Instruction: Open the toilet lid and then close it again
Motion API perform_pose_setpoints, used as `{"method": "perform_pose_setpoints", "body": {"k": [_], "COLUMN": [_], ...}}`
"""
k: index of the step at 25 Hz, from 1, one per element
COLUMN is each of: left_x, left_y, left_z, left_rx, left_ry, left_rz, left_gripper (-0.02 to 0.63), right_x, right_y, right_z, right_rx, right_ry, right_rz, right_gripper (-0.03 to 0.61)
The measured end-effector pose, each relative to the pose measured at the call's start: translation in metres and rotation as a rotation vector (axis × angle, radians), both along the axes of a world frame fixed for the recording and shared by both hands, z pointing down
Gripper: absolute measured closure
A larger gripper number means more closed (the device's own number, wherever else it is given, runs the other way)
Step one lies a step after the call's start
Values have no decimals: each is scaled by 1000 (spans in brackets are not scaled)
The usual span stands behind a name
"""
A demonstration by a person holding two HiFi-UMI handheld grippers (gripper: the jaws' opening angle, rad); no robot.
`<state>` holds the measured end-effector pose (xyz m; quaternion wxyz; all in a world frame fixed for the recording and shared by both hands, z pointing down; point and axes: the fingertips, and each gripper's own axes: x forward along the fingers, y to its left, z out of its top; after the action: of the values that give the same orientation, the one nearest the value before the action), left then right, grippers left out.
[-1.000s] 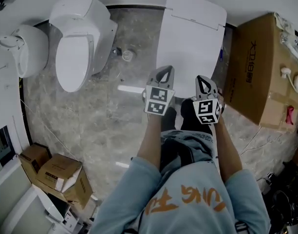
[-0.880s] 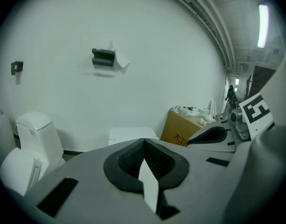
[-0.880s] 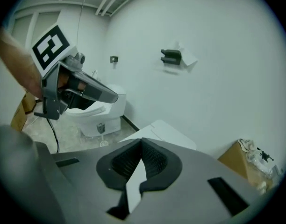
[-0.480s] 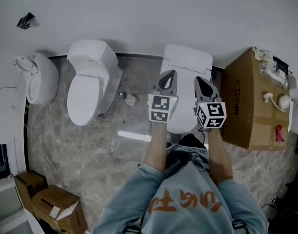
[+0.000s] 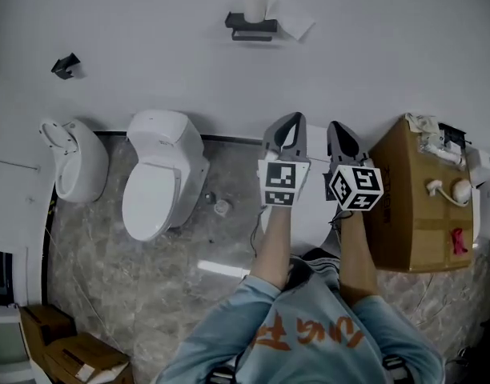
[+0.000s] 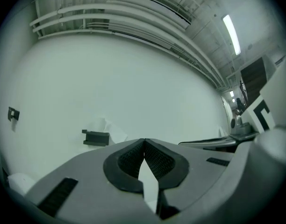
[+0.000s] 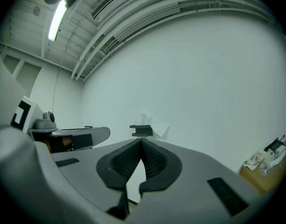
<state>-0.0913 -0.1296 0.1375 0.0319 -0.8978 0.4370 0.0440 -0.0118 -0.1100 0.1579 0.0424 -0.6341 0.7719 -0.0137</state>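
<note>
Both tongs are closed and empty: the left tongs (image 6: pixel 144 141) and the right tongs (image 7: pixel 140 141) have their tips together, and both point level at the white wall (image 5: pixel 149 38). The toilet lid (image 5: pixel 315 214) is below them, between my arms. It seems to lie down flat, and nothing touches it.

The risk I see is at the lifting. The closed tips may slide off the smooth edge, and then the lid could fall and slam. My right side is also near the cardboard box (image 5: pixel 409 206). It is shut, and on its top lie a cloth (image 5: pixel 425 122) and small white parts (image 5: pixel 461 190) that I could knock off.
</note>
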Motion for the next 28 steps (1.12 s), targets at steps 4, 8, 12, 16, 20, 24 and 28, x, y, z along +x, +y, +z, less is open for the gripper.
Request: {"method": "perform_pose_setpoints", "body": {"k": [4, 8, 12, 16, 20, 24, 28], "left_x": [-1, -6, -3, -2, 2, 4, 4], "left_y": [-3, -9, -11, -15, -18, -17, -14], "left_z": [3, 14, 15, 14, 13, 12, 11], "left_rx": [-6, -36, -26, -24, -23, -12, -7], "left_ry": [-64, -102, -88, -85, -90, -94, -92], "left_rz": [-64, -124, -103, -97, -82, -78, -79], "left_gripper": [588, 588, 588, 588, 588, 588, 588], "right_x": [7, 18, 31, 35, 38, 39, 38], "right_y": [-2, -3, -4, -5, -6, -5, -2], "right_z": [2, 5, 5, 9, 10, 9, 9], "right_rx": [-41, -83, -95, -99, -100, -93, -88], "right_ry": [-5, 36, 73, 91, 98, 98, 101], "right_rz": [31, 50, 75, 90, 99, 105, 101], "right_gripper": [566, 566, 566, 566, 566, 566, 566]}}
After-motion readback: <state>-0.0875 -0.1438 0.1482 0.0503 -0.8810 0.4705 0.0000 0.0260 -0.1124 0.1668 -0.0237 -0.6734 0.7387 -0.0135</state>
